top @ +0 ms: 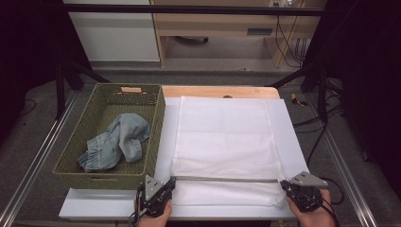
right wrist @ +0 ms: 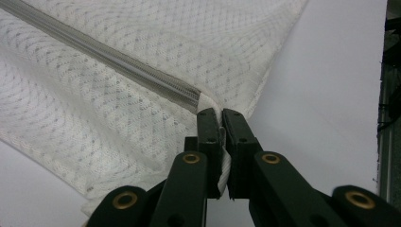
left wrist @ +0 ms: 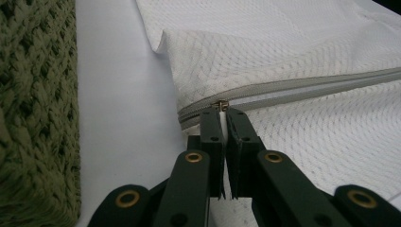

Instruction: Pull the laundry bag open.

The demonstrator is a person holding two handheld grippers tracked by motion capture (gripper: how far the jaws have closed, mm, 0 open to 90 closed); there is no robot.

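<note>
A white mesh laundry bag [top: 226, 137] lies flat on the white table mat, its grey zipper [left wrist: 302, 87] running along the near edge. At the bag's near left end my left gripper [top: 171, 182] is shut on the small brass zipper pull [left wrist: 221, 104], jaws pressed together around it [left wrist: 223, 113]. At the near right end my right gripper [top: 283, 184] is shut on the bag's fabric just past the zipper's end [right wrist: 218, 113]. The zipper [right wrist: 118, 64] looks closed along its length.
A green woven basket [top: 158, 123] stands to the left of the bag with a crumpled blue denim garment [top: 118, 142] inside; its wall [left wrist: 33, 118] is close beside the left gripper. The table's near edge runs just under both hands. Black frame posts stand at the sides.
</note>
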